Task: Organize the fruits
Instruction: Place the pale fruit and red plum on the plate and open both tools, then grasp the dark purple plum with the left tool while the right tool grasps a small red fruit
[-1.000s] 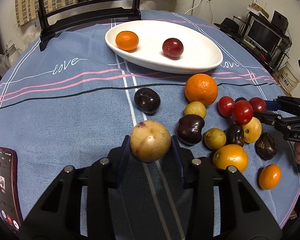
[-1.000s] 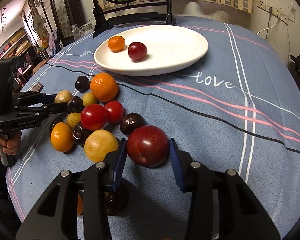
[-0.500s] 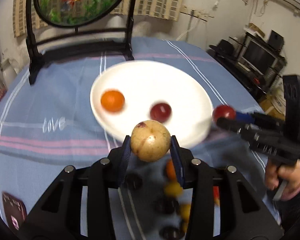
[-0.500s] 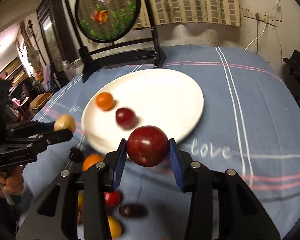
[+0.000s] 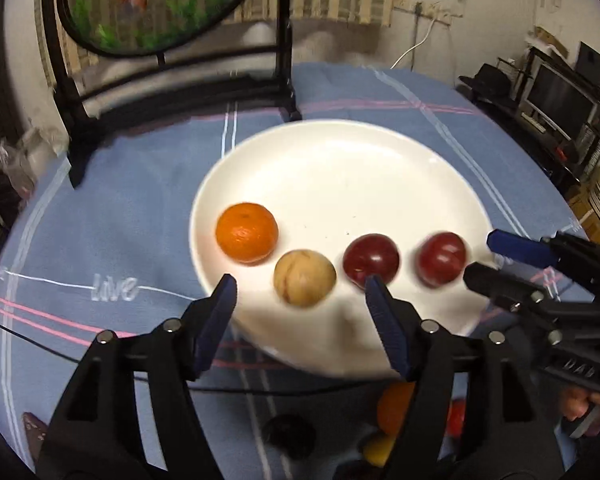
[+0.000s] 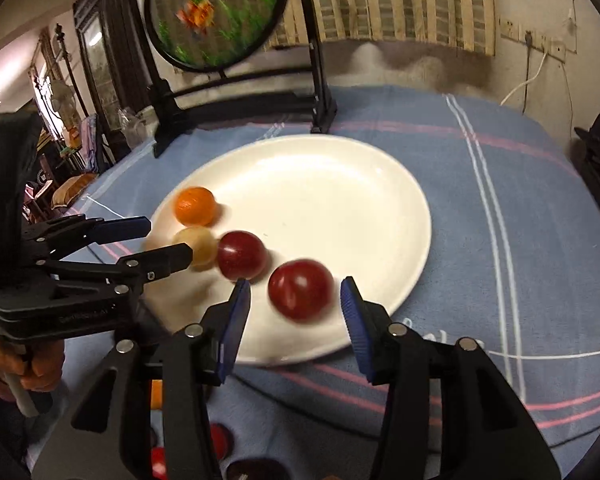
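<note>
Left wrist | we count four fruits on plate | both grippers spread wide, empty | rest of pile left

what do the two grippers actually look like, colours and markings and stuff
Both are matte black plastic scissor-style frames with silver pivot bolts and ribbed blue finger pads. The left gripper and right gripper match. Faint embossed lettering marks the side of each body. A bare hand holds a pale handle; no cables visible.

My right gripper is spread wide around a round dark-red plum lying on the white oval ceramic plate.
</note>
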